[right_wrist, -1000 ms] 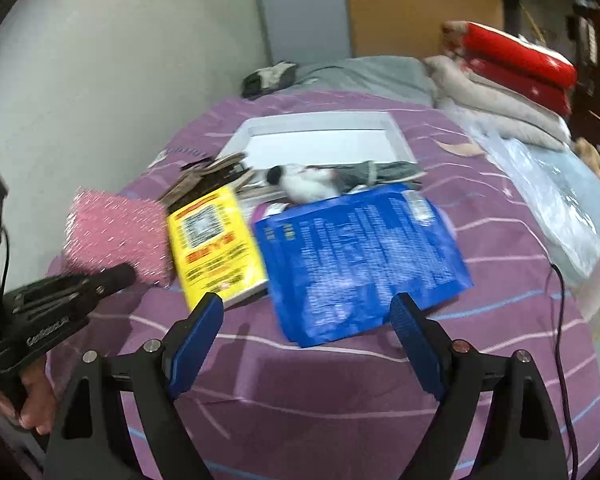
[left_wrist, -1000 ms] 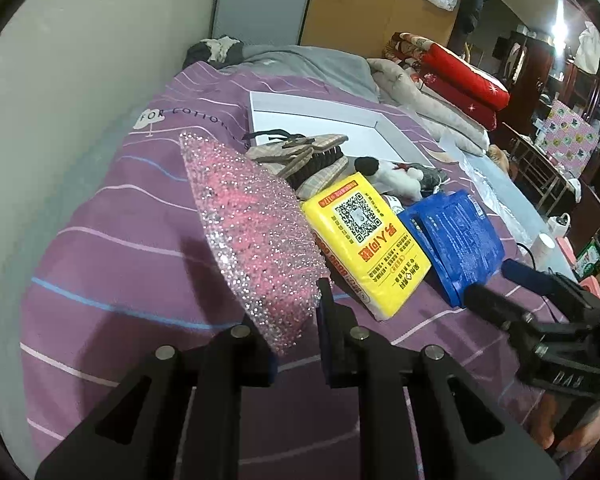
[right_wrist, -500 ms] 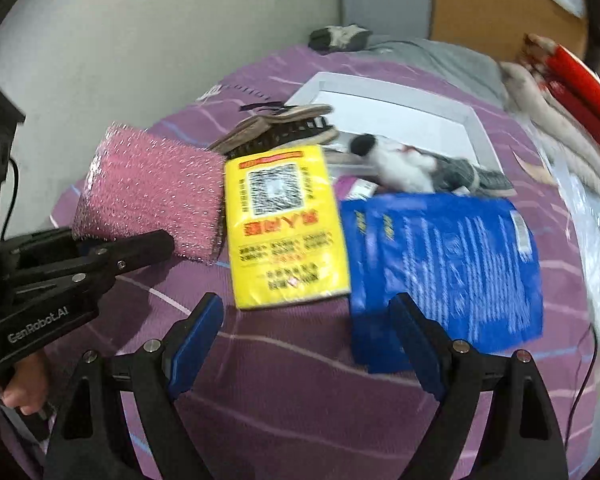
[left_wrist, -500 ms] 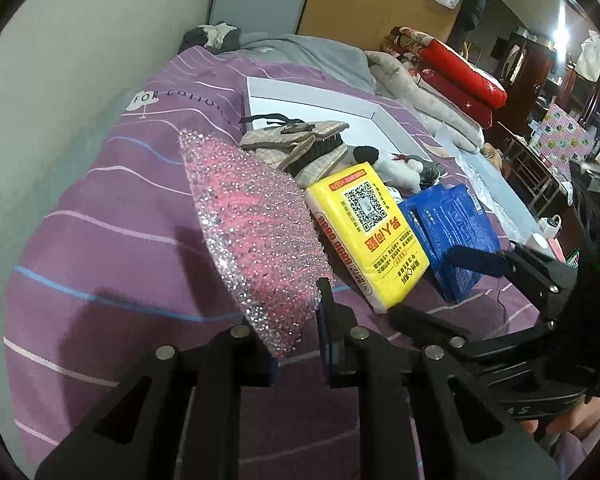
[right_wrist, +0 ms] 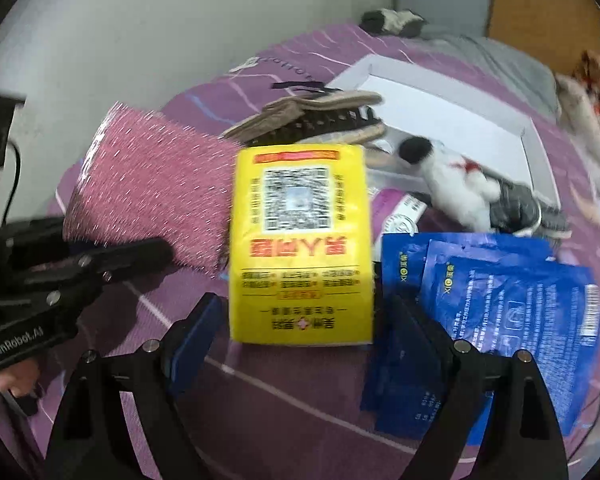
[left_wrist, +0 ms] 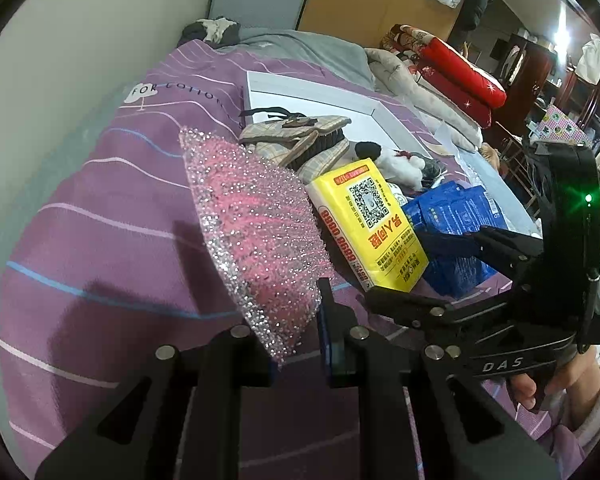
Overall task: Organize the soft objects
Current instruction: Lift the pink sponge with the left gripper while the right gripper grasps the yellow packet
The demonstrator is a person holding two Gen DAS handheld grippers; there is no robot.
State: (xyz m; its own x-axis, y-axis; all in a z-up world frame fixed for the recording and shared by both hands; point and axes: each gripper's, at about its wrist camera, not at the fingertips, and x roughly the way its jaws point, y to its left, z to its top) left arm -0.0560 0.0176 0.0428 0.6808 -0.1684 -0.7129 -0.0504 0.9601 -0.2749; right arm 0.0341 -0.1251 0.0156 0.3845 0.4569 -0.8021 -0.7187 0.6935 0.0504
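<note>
Sponge (left_wrist: 256, 236), pink and glittery, is pinched in my left gripper (left_wrist: 296, 344) above the bed (left_wrist: 100, 240), while my right gripper (right_wrist: 300, 332) spreads wide around the yellow pack (right_wrist: 300, 248).

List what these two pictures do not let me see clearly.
- Yellow packet: small print blurred, right wrist view.
- Pink sponge: lower corner hidden between the left gripper's fingers, left wrist view.
- Blue packets: partly hidden by the right gripper, left wrist view.
- White tray: near edge covered by a plush toy.
</note>
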